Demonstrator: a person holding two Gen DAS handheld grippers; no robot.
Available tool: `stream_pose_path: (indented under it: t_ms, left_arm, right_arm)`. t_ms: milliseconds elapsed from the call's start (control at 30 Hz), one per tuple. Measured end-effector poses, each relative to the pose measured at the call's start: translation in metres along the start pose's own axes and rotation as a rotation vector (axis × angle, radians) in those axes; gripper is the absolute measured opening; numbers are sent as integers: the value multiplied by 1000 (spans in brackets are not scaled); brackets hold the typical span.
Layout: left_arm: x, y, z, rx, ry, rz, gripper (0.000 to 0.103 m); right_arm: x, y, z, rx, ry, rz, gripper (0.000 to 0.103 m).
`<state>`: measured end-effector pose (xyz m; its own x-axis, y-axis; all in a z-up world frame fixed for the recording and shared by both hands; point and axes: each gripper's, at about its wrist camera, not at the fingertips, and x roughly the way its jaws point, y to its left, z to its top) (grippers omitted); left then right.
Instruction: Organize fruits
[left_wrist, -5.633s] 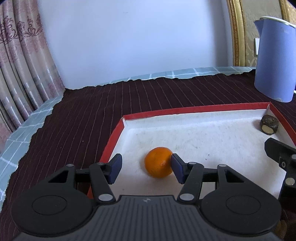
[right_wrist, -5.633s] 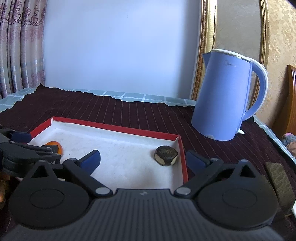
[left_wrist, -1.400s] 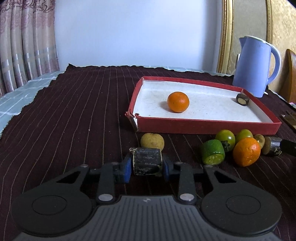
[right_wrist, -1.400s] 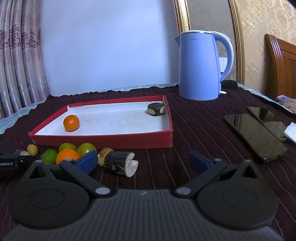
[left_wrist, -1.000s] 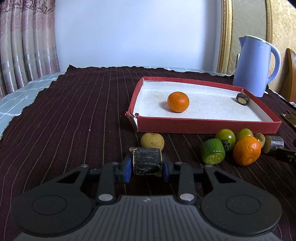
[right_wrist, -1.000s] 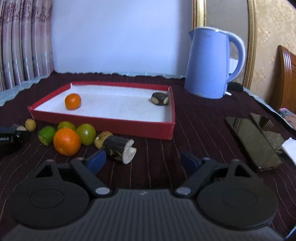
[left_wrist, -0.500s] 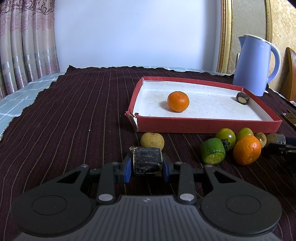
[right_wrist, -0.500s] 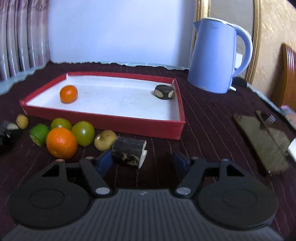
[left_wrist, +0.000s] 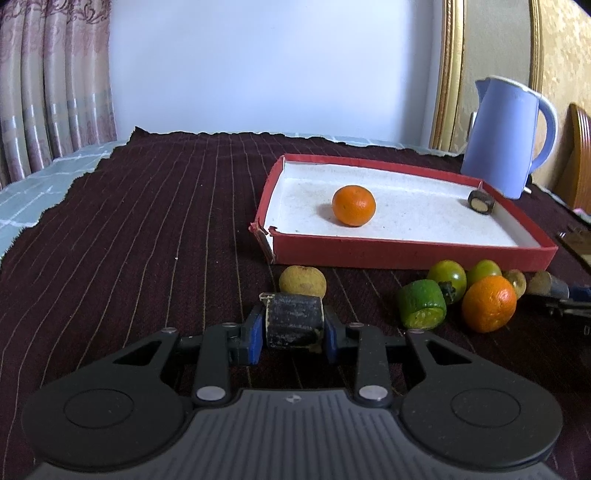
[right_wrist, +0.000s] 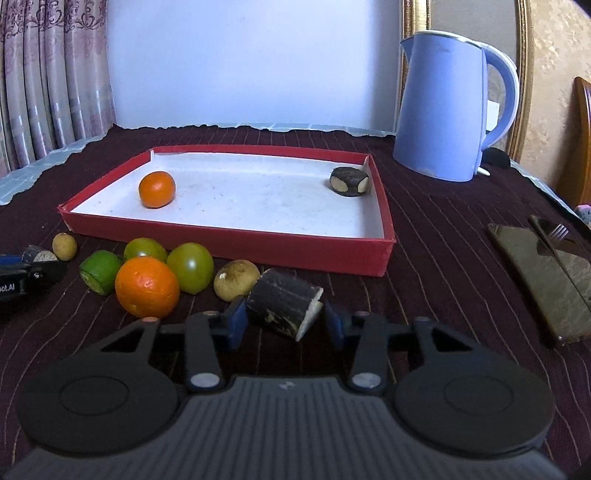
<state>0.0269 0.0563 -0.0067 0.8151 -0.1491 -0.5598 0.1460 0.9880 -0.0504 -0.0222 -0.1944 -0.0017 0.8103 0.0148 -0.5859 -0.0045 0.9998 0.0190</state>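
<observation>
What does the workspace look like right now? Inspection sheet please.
Surface: table under dark striped cloth.
Job's things: red tray holds an orange and a dark chunk; in front of it lie a second orange, green fruits, a lime and brown fruits.
Clutter: kettle, phones.
Grippers: left gripper shut on a dark piece; right gripper closing around a cane piece, far pad not touching.
Cables: nothing seen.
Surroundings: curtain, white wall.
</observation>
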Motion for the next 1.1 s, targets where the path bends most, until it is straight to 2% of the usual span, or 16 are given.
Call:
stream_pose_path:
  t_ms: [133, 233, 433, 667, 900, 1100]
  left_arm:
    - [-8, -3, -1, 15, -45, 11, 31]
    - [-10, -8, -1, 34, -47, 20, 31]
    - [-3, -6, -1, 74, 13, 20, 31]
    - [2, -13, -2, 122, 25, 49, 32]
    - [-7, -2, -1, 53, 16, -12, 31]
    - [-19, -8, 7, 53, -31, -21, 31]
  right_arm:
    - [-7, -3, -1, 3, -16, 6, 41]
    - [-12, -4, -2, 7, -29, 7, 42]
    - [-15, -6, -3, 13, -36, 9, 41]
    - [-15, -2, -5, 12, -37, 25, 41]
    - [-21, -3, -3, 22, -56, 26, 42]
    - [-24, -2, 1, 23, -74, 30, 42]
